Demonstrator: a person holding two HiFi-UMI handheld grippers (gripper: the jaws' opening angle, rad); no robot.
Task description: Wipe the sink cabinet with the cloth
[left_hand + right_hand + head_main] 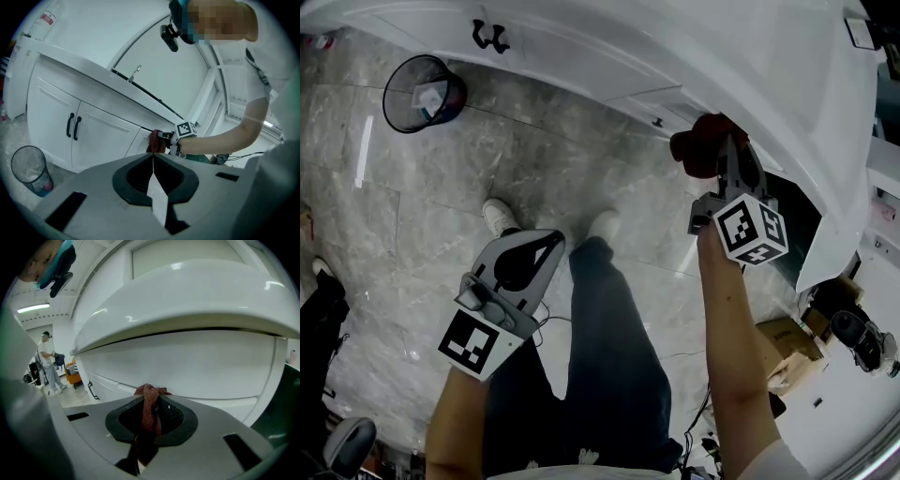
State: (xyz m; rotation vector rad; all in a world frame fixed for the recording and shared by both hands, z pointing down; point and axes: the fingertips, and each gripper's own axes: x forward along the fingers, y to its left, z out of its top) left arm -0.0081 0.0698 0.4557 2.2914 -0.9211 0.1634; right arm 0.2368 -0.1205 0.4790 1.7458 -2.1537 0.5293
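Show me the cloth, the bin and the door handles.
cloth (701, 142): head view, middle of the red bunch.
bin (28, 168): left gripper view, its mesh wall.
door handles (69, 125): left gripper view, left handle.

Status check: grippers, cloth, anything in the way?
Right gripper shut on cloth, up at cabinet front. Left gripper shut, empty, held back. Bin off to the left, not in the way.

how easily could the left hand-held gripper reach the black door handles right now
Probably yes, with a step forward: the left hand-held gripper, shut and empty, is held back from the cabinet, with nothing between it and the door handles; the bin stands aside.
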